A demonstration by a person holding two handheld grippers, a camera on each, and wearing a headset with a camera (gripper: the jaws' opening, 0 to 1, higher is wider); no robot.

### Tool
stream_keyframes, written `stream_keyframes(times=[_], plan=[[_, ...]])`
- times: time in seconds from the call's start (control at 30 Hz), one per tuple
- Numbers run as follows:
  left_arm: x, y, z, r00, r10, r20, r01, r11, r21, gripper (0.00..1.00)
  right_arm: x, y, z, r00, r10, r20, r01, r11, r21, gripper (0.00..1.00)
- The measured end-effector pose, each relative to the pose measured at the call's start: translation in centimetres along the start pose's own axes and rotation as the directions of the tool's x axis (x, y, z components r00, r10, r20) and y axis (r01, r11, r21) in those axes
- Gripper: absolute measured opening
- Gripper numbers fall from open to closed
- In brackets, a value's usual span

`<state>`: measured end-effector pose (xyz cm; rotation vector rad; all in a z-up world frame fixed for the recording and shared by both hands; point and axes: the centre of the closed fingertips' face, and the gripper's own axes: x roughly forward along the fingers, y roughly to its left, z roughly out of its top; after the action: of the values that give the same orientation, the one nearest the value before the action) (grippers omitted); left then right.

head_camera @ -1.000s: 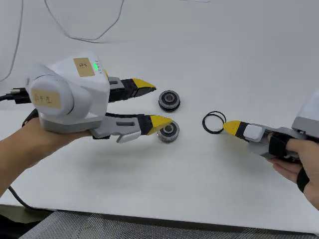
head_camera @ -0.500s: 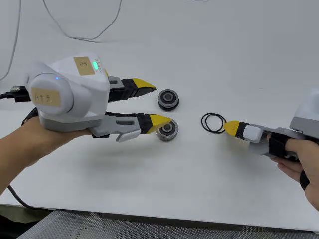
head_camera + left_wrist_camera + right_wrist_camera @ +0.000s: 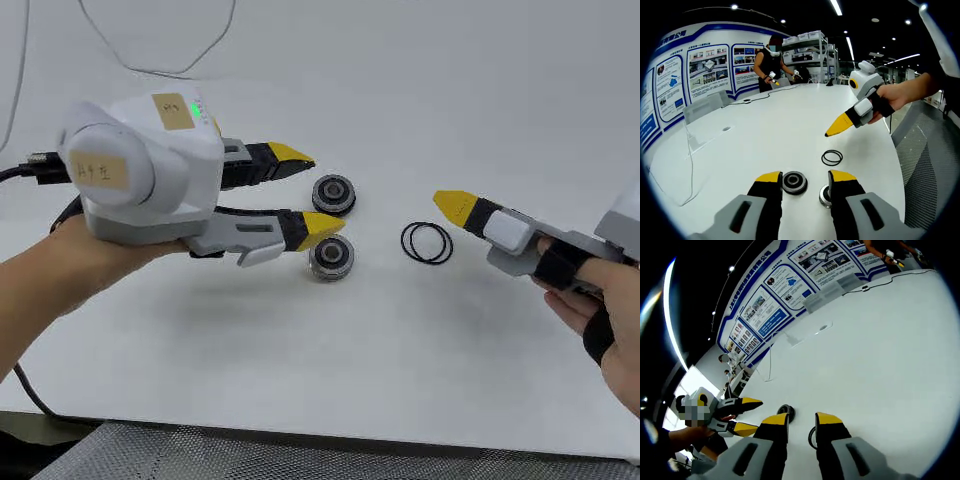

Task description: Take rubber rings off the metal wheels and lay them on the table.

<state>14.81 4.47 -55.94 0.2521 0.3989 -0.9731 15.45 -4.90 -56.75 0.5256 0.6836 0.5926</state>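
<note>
Yellow-tipped jaws of the left gripper (image 3: 308, 188) stand spread wide and hold nothing. In the left gripper view they frame the far wheel (image 3: 794, 182), while the near wheel (image 3: 825, 196) sits partly behind the jaw on that view's right. In the head view the nearer tip hangs close to the near wheel (image 3: 331, 257), contact not determinable, and the far wheel (image 3: 334, 194) lies just beyond the gap. Jaws of the right gripper (image 3: 455, 205) appear side-on in the head view as a single tip; the right gripper view shows them parted by a narrow gap and empty. This gripper is held in the air near the two rubber rings (image 3: 427, 243), apart from them. The rings, thin black loops, lie overlapped on the white table (image 3: 400, 380), near the wheels on the right gripper's side and well in from the near edge. Progress, as judged: two rings are off and laid down, so that part is done. Each wheel shows a dark band about its rim, which may be a further ring to remove or merely the wheel's own groove; it is too small to settle. The left gripper seems placed to take up a wheel next. Hidden or unclear: the rings (image 3: 810, 434) in the right gripper view, cut by its jaws to a dark arc; a grey cable (image 3: 150, 62) toward the far edge, running out of frame.
</note>
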Motion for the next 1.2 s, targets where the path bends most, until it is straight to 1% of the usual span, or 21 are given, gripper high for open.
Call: stream_keyframes(times=[0.1,0.2,0.3,0.4,0.5,0.63,0.73,0.87,1.07,1.2], plan=[[0.8,0.5,-0.2,1.0,-0.006,-0.005,0.006,1.0,-0.003,0.34,0.1,0.2,-0.2,1.0,0.008,-0.006,-0.008,1.0,-0.001,0.22],[1.5,1.1,-0.5,0.9999,-0.005,-0.011,0.005,1.0,-0.009,0.33,0.1,0.3,-0.4,0.9997,0.022,-0.011,-0.022,1.0,0.003,0.22],[2.3,1.7,-1.2,0.9994,-0.004,-0.035,0.003,1.0,-0.001,0.27,0.1,0.0,-0.7,0.9994,0.011,-0.032,-0.012,1.0,-0.002,0.22],[2.8,1.6,-1.8,0.9982,-0.018,-0.057,0.018,1.0,0.002,0.26,0.0,-0.3,-0.6,0.9996,0.003,-0.028,-0.003,1.0,-0.007,0.22],[3.1,1.4,-2.1,0.9971,-0.032,-0.07,0.032,0.999,0.004,0.22,-0.2,-0.6,-0.5,0.9996,-0.002,-0.027,0.002,1.0,-0.003,0.22],[3.5,1.2,-2.1,0.9966,-0.041,-0.072,0.041,0.999,0.005,0.22,-0.3,-0.8,-0.6,0.9996,-0.009,-0.027,0.009,1.0,0.004,0.22],[3.7,1.3,-2.2,0.9965,-0.038,-0.074,0.039,0.999,0.006,0.19,-0.3,-0.8,-0.6,0.9997,-0.006,-0.024,0.006,1.0,0.008,0.22],[3.6,1.4,-2.4,0.9962,-0.031,-0.081,0.031,1.0,0.001,0.19,-0.2,-0.6,-0.5,0.9997,0.001,-0.025,-0.001,1.0,0.009,0.22],[3.4,1.6,-2.5,0.9963,-0.028,-0.082,0.028,1.0,-0.001,0.18,0.0,-0.5,-0.7,0.9995,0.008,-0.029,-0.008,1.0,0.007,0.22],[3.3,1.4,-2.5,0.9959,-0.037,-0.082,0.037,0.999,0.003,0.16,0.1,-0.4,-0.8,0.9994,0.011,-0.034,-0.01,1.0,0.009,0.22]])
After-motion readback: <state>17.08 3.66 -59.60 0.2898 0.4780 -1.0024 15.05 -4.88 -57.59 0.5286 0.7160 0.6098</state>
